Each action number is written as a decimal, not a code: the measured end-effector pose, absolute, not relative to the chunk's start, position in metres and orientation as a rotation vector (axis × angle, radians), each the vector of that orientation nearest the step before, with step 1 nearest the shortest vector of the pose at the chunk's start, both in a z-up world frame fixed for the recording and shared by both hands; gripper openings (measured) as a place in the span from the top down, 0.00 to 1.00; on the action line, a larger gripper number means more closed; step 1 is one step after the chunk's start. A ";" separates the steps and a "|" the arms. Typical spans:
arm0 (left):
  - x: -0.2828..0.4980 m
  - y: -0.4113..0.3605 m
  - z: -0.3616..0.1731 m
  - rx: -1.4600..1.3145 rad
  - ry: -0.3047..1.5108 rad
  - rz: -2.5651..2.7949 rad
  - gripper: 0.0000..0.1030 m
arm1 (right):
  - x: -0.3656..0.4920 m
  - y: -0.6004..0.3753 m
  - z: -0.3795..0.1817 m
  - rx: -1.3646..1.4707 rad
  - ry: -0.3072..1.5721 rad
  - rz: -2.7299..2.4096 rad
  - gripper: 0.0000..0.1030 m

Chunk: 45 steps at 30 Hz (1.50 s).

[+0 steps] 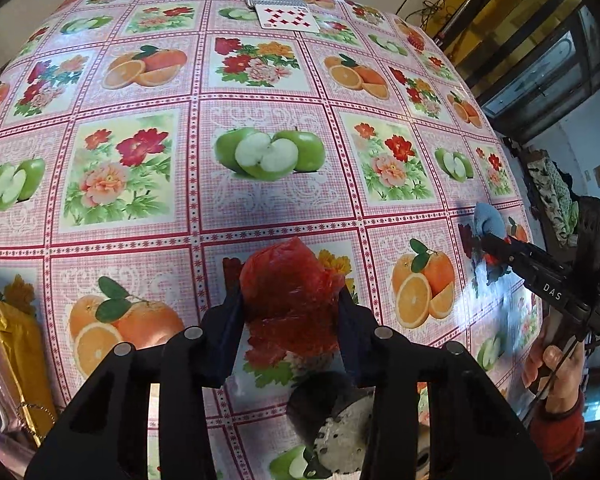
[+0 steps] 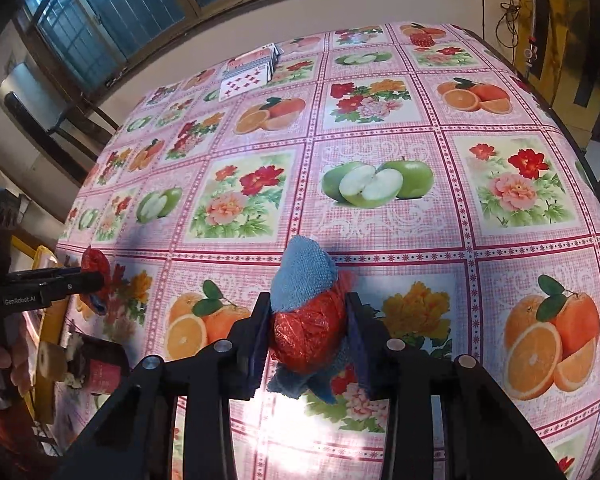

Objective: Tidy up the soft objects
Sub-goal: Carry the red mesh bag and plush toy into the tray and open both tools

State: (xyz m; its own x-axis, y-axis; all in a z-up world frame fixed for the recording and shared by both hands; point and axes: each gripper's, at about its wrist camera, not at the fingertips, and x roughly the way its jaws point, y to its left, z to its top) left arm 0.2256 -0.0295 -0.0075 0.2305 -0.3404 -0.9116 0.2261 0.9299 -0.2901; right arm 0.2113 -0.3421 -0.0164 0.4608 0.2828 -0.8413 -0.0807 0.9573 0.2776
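**A:** Where do you stand with the soft things?

**B:** Your left hand-held gripper [image 1: 292, 304] is closed on a crumpled red translucent plastic bag [image 1: 290, 280], pinched between both fingers and held low over the worktop [image 1: 260, 208] with its glossy fruit-and-flower oilcloth. Your right hand-held gripper [image 2: 308, 328] is clamped on a bundle: a blue terry cloth [image 2: 304, 270] wrapped about a red crinkled mesh wad [image 2: 310, 334], the cloth poking out ahead of the fingers and below them.

**A:** So both are loaded. Is anything sorted yet?

**B:** Not that the views show. Both soft items are in your grip and none lies set down in a tidy place, so I judge you are mid-carry, with the placing left to do. The two grippers are well apart, left one near the front left of the worktop, right one toward the right edge.

**A:** Where should they go?

**B:** Hard to say. At the left edge there is a yellow tray or bag [image 1: 16, 332], but it sits at the blurred rim of the view and I cannot tell whether it is a container. The middle of the worktop is open. The spread of playing cards [image 1: 284, 8] at the far side is well clear of both your loads.
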 end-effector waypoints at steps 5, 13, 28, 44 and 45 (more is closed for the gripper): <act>0.207 0.002 0.009 -0.114 1.248 -0.360 0.62 | 0.201 -0.318 0.016 0.206 1.025 0.275 0.64; 0.177 0.069 0.037 -0.129 1.197 -0.278 0.61 | 0.188 -0.228 0.061 0.190 0.990 0.451 0.64; 0.099 0.220 0.047 -0.182 1.066 0.021 0.61 | 0.141 0.045 0.067 0.033 1.030 0.835 0.63; 0.079 0.270 -0.002 -0.226 1.070 0.126 0.58 | 0.153 0.137 0.004 -0.109 1.022 0.670 0.54; 0.078 0.272 0.001 -0.234 1.058 0.134 0.56 | 0.153 0.134 0.007 -0.106 1.015 0.662 0.50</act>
State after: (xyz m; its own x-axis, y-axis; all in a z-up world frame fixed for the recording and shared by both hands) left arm 0.0784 0.2715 0.0006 0.4854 -0.0032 -0.8743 -0.2213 0.9670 -0.1264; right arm 0.1529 0.1338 0.0066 0.3514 0.4632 -0.8136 -0.5581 0.8014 0.2152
